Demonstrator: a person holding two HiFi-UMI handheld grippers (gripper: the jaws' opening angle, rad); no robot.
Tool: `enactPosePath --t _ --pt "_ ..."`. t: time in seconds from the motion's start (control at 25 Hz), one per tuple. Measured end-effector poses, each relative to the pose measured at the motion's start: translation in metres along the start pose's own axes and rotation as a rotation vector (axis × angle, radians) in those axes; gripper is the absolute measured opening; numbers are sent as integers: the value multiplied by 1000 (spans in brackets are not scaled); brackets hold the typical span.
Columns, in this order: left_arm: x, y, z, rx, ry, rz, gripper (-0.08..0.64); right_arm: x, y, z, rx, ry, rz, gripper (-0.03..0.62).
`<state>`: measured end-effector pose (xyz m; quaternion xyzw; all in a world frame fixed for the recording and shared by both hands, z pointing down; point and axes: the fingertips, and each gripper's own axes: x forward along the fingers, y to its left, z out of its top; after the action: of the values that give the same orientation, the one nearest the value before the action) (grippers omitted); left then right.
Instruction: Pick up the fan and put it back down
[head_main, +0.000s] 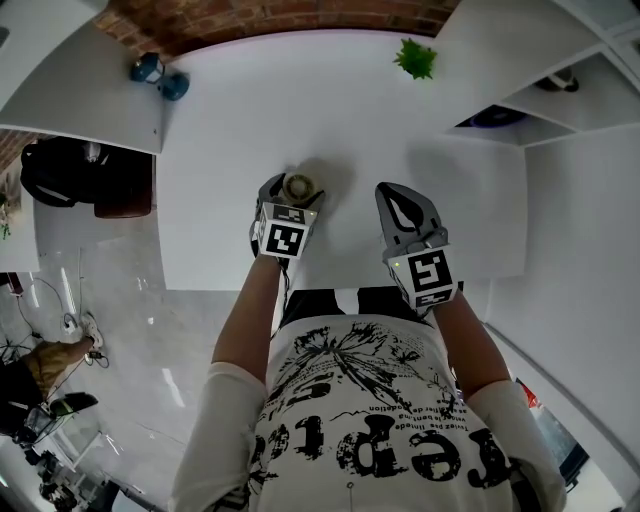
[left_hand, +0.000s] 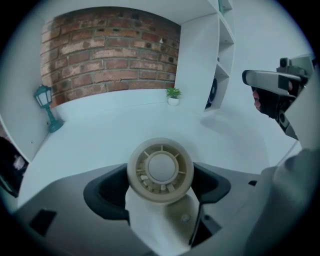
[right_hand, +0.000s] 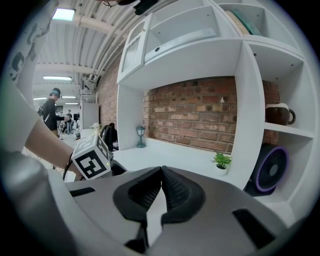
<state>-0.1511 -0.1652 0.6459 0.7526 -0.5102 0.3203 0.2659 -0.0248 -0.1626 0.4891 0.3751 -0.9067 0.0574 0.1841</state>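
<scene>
Fan (left_hand: 160, 170) looks like smooth cream plastic, a bit shiny. Left gripper (left_hand: 160, 187) & right gripper (right_hand: 161, 175): grey plastic, matt. Right one's black pads (right_hand: 175, 192) look like rubber w/ small bumps. Table (head_main: 240, 120): white, smooth, matt. Back wall (left_hand: 110, 55): rough red brick. Shirt (head_main: 360, 400): soft cloth.

The beige fan (head_main: 299, 186) sits between the left hand-held gripper's (head_main: 291, 194) jaws, over the white table (head_main: 230, 120).
</scene>
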Motion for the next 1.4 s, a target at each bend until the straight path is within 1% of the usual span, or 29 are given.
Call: enactPosePath --t 0.08,0.2,0.36,0.52,0.68,0.76,0.92,1.04,1.2,1.4 --pt "-12 -3 7 18 -22 12 382 -3 1 6 -11 -13 5 12" --pt "-35 -7 23 48 -87 36 382 -9 4 21 -17 -47 13 12" --pt "-75 -8 55 75 -220 67 382 -18 2 38 -26 -94 13 12" --pt "-123 -13 84 99 -318 95 382 -29 6 59 -47 -138 21 12" --pt "-177 -23 117 86 -466 69 382 -41 13 88 -75 -193 28 12" --pt "-205 -25 133 100 -533 77 382 -47 16 103 -76 -223 28 12" --pt "-255 -31 156 126 -652 107 382 -61 20 129 -77 -275 30 12" --pt "-286 -34 166 134 -731 130 382 -69 23 144 -93 -310 36 12" --pt "-313 -34 173 132 -805 157 382 -76 24 157 -110 -344 42 12" --pt "-323 -26 176 125 -831 189 382 -75 23 161 -114 -352 45 12"
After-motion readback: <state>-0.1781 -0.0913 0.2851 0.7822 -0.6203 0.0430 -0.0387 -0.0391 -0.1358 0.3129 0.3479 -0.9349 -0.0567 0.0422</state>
